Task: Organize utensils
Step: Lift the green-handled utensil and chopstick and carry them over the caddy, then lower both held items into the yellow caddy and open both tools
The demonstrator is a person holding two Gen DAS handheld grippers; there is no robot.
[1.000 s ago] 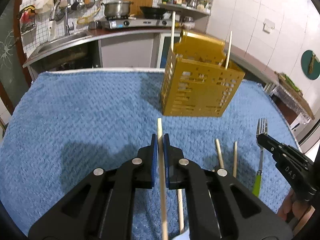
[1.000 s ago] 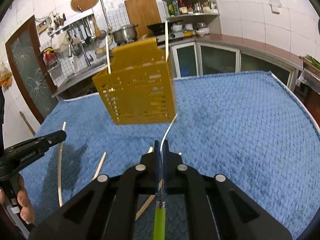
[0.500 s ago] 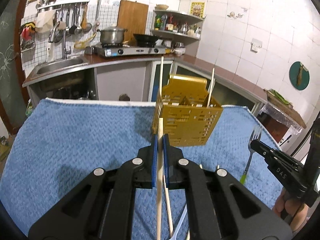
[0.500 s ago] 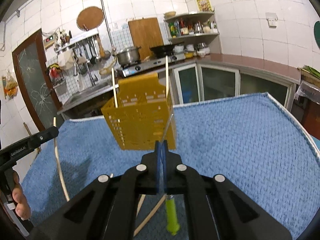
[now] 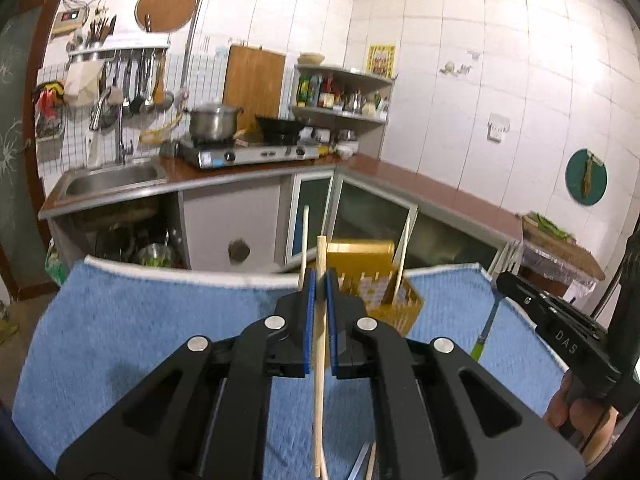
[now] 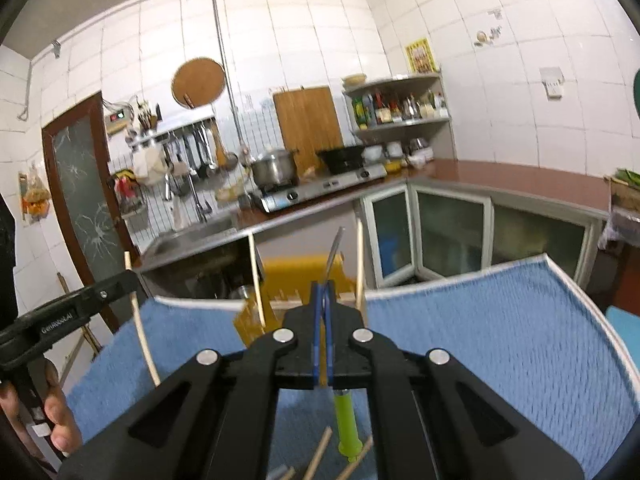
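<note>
Left wrist view
- Left gripper (image 5: 319, 280): fingers nearly together, pinching a chopstick (image 5: 320, 340) between the blue pads.
- Chopstick axis: runs along the fingers, tip sticking out past them and pointing up, tail hanging below toward the blue towel (image 5: 140, 340).
- Holder (image 5: 372, 288): a yellow slotted box straight ahead and lower than the fingertips, partly hidden by the right finger.
- Holder contents: two chopsticks standing in it, one at the left edge (image 5: 304, 248), one leaning at the right (image 5: 402, 260).
- Right gripper (image 5: 505, 280): off to the right side, gripping a fork (image 5: 486, 328) with a green handle.

Right wrist view
- Right gripper (image 6: 322, 292): fingers closed on the fork (image 6: 345, 420), metal end up past the tips, green handle hanging down.
- Holder (image 6: 300, 276): directly ahead, just beyond and below the fingertips; two chopsticks upright in it.
- Left gripper (image 6: 134, 278): at the far left with its chopstick (image 6: 140, 332), farther from the holder on this side.
- Loose on the towel (image 6: 500, 328): more chopsticks (image 6: 318, 454) at the bottom edge.

Judgement
- Nearer hand: both are lined up with the holder; each piece needs tipping end-down over an opening.
</note>
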